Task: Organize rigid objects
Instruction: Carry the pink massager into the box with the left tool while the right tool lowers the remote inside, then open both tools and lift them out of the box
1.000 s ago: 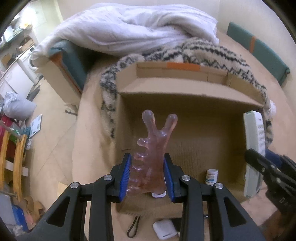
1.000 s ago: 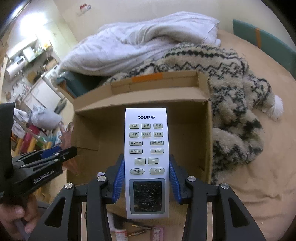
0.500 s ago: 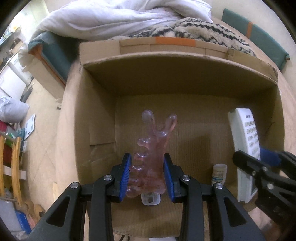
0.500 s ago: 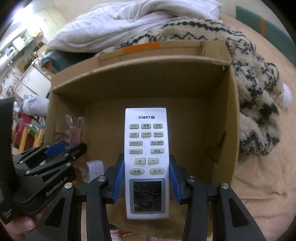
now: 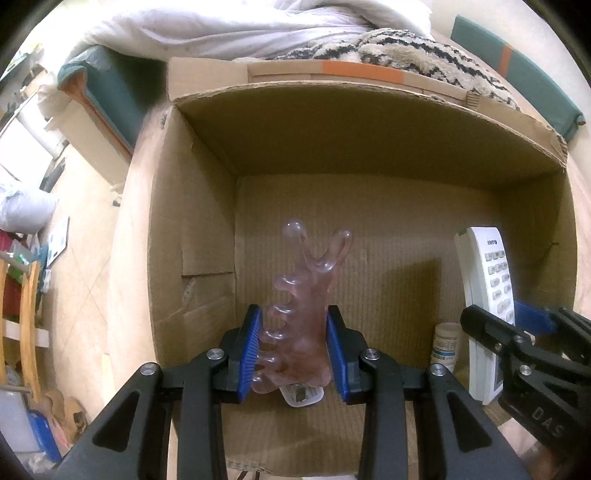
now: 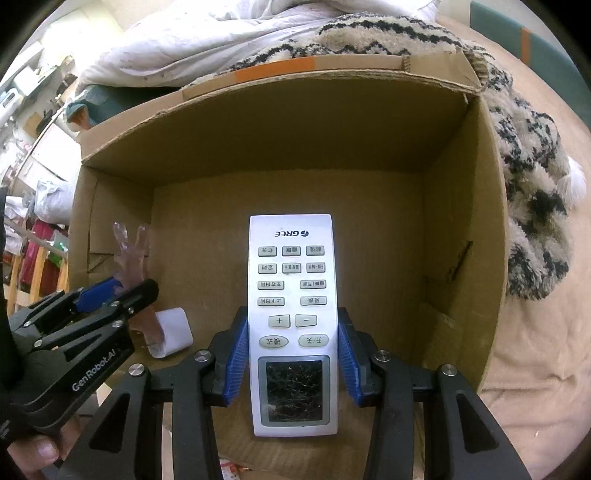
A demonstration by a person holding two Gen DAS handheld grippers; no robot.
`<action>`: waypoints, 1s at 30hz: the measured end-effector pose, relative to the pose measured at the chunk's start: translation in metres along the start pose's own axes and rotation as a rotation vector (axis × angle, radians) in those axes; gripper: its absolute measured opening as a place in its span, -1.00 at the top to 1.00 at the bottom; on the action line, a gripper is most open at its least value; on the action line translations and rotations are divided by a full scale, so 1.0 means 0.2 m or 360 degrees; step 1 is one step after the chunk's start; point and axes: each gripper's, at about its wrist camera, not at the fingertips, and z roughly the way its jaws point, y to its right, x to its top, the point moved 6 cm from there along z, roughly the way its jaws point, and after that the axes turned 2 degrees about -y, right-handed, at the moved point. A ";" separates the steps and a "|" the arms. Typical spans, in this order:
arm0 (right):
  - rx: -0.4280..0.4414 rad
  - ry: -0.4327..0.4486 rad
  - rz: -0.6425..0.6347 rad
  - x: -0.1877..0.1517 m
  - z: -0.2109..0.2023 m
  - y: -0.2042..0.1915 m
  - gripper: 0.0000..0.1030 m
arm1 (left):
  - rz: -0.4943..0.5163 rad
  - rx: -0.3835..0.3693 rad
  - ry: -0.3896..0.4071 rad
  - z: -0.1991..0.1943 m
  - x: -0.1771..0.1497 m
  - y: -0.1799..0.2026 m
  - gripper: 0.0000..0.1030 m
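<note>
Between the blue-padded fingers of the left gripper (image 5: 293,350) stands a translucent pink plastic comb-shaped massage tool (image 5: 299,314), pinched at its lower half, its forked end reaching past the fingertips toward the floor of the open brown cardboard box (image 5: 369,147). Just below those fingertips a small white plastic case (image 5: 301,395) lies on the box floor, partly hidden by the tool. To the right of the left fingers a small white pill bottle with a printed label (image 5: 445,345) stands upright on the floor, close beside the remote.

Further right, the right gripper (image 6: 291,354) clamps a white rectangular air-conditioner remote with grey buttons (image 6: 293,295) by its long edges, blue pads pressed on both sides near the dark cracked screen; the remote's logo end points ahead of the fingertips into the box. Beyond the far wall lie a cream and black patterned fuzzy blanket (image 6: 517,147) and a white quilt (image 6: 221,33).
</note>
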 end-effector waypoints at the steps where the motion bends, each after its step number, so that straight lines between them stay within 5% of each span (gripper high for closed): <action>1: -0.0001 0.0003 0.0002 0.00 0.00 0.00 0.11 | 0.0001 -0.0001 -0.0001 0.00 0.00 0.00 0.39; 13: 0.0092 0.0072 0.0039 0.03 -0.06 -0.01 -0.01 | 0.0021 0.0022 0.0028 -0.01 0.01 0.02 0.39; 15: 0.0101 0.0088 0.0045 0.03 -0.07 -0.01 -0.08 | 0.0023 0.0013 0.0010 -0.01 0.01 0.02 0.27; 18: 0.0122 0.0121 0.0075 0.04 -0.11 0.00 -0.40 | 0.0002 -0.0006 0.0008 -0.02 0.00 0.02 -0.12; 21: 0.0151 0.0138 0.0093 0.05 -0.13 0.00 -0.72 | -0.0006 -0.0014 0.0038 -0.04 0.01 0.01 -0.22; 22: 0.0141 0.0146 0.0091 0.05 -0.13 0.00 -0.96 | -0.0007 -0.0013 0.0041 -0.04 0.01 0.01 -0.22; 30: 0.0104 0.0219 0.0065 0.05 -0.22 -0.01 -1.00 | -0.0058 -0.0016 0.0068 -0.08 0.02 -0.03 -0.23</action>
